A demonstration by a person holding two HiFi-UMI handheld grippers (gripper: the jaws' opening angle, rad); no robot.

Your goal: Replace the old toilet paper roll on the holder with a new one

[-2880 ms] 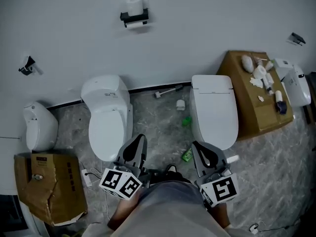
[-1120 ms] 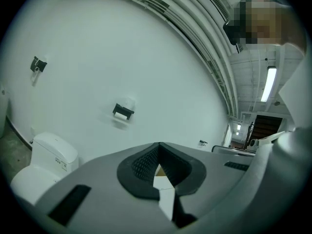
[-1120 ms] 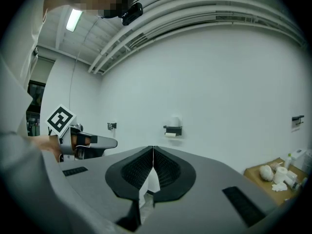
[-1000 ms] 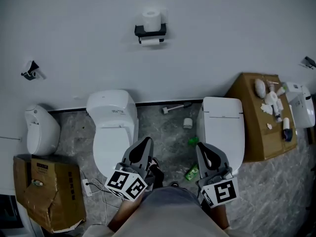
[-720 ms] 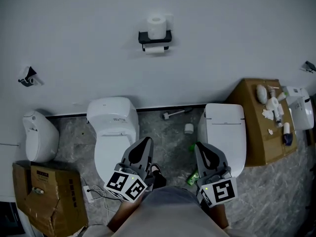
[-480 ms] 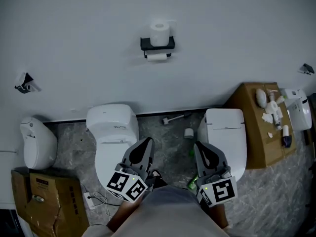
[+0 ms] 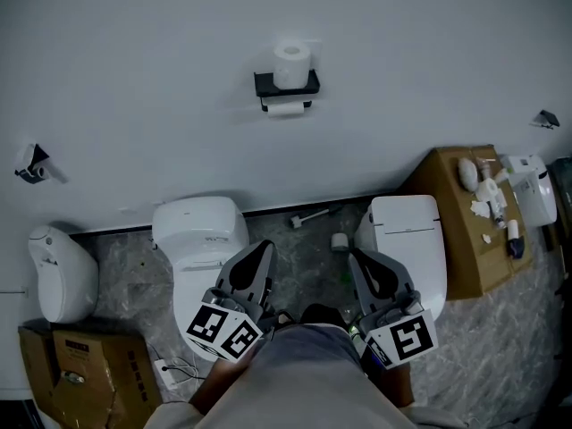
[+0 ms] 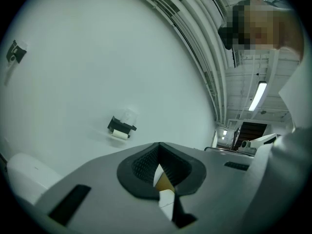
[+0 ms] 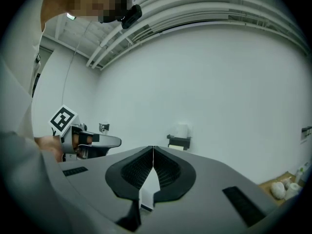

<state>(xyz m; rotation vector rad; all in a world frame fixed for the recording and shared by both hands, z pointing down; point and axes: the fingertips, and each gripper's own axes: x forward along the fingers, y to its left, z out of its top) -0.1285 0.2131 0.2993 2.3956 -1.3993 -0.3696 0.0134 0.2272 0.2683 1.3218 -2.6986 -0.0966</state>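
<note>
At twelve o'clock the wall (image 7: 134,61) around the holder (image 7: 286,85) is open to approach. Below, a toilet (image 7: 198,235) at eleven and a second toilet (image 7: 407,239) at one flank a narrow floor strip (image 7: 304,253), cluttered by a brush (image 7: 309,215) and what may be a small cup (image 7: 340,241).

left gripper (image 7: 263,248), right gripper (image 7: 357,257) advanced, holder (image 7: 286,85) nearer

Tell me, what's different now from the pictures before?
The person walked forward between the toilet on the left and the toilet on the right, toward the paper holder on the wall. Nothing was picked up or let go. The left gripper and right gripper stayed shut and empty, and the roll still sits on top of the holder.
</note>
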